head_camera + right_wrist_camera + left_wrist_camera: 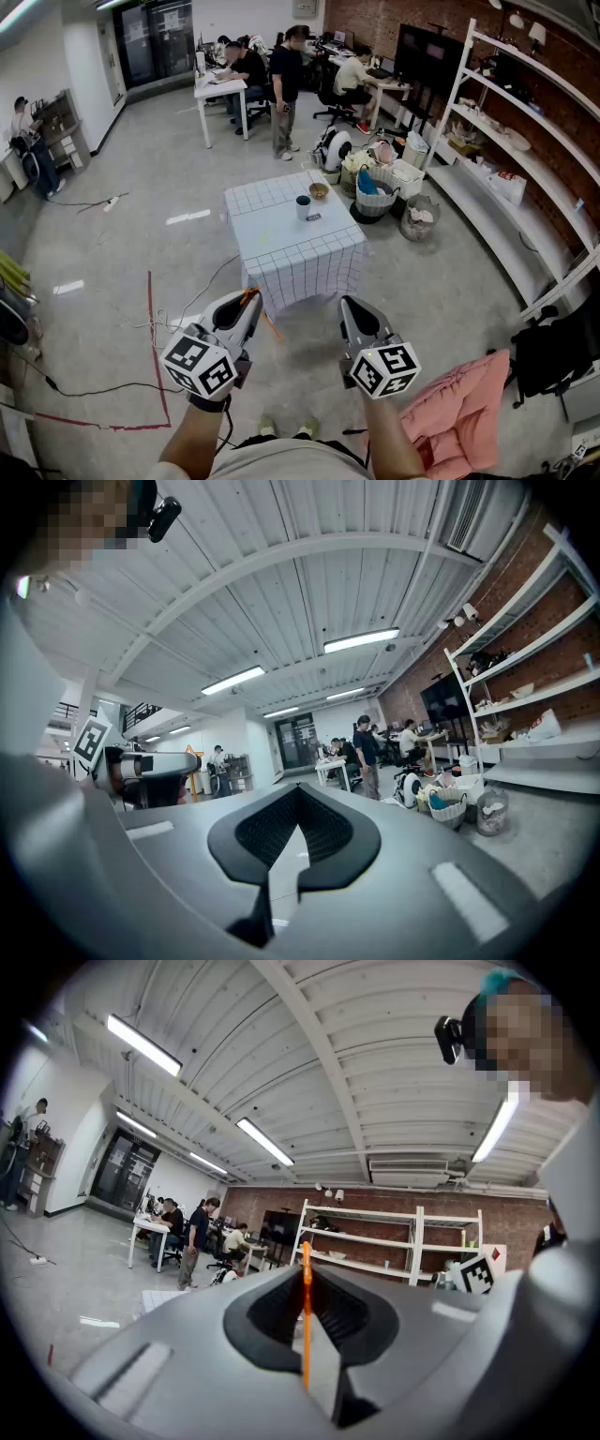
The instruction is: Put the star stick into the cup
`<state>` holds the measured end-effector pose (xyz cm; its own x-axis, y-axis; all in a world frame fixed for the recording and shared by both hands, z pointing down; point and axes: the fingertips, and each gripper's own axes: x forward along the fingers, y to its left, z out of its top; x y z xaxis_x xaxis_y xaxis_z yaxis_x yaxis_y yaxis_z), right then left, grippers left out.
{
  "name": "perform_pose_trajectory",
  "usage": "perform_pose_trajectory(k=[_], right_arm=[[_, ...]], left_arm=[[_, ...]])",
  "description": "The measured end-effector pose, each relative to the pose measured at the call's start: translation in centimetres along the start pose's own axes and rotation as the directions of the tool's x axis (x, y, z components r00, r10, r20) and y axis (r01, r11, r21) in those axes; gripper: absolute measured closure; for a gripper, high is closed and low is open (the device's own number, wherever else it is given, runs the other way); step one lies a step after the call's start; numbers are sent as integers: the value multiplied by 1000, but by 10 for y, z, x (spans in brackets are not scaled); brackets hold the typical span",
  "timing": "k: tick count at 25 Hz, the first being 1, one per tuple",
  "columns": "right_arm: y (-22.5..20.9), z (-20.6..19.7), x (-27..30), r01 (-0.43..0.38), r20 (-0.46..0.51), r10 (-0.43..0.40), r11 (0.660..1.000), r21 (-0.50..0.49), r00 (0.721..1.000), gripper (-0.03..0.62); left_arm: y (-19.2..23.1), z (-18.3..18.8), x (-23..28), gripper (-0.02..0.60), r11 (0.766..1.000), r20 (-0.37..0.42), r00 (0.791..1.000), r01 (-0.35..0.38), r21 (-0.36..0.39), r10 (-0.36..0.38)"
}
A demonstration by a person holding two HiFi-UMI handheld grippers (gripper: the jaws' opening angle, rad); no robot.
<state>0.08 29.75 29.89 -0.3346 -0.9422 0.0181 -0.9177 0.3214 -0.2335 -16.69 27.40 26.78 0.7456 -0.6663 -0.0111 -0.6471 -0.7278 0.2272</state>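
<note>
The left hand-held gripper was clamped shut on the thin orange star stick, which ran upright between its jaws. The right hand-held gripper was closed, with nothing between its jaws. Both were held low over the floor, well short of the checked tabletop. There, a dark cup stood upright near a small bowl.
</note>
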Motion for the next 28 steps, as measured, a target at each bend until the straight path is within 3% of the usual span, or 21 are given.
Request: perform_pose_trajectory(k=[15,28], right_arm=[[-8,2,-20,-33,10,32,999,8,999,582],[-50,1,-38,-19,17,19,999,32,1000,582]], left_arm=[[-22,-7,7,558,1000,1,1000,-10,2,10],[-43,-13,38,558,1000,-3,1000,-18,6,18]])
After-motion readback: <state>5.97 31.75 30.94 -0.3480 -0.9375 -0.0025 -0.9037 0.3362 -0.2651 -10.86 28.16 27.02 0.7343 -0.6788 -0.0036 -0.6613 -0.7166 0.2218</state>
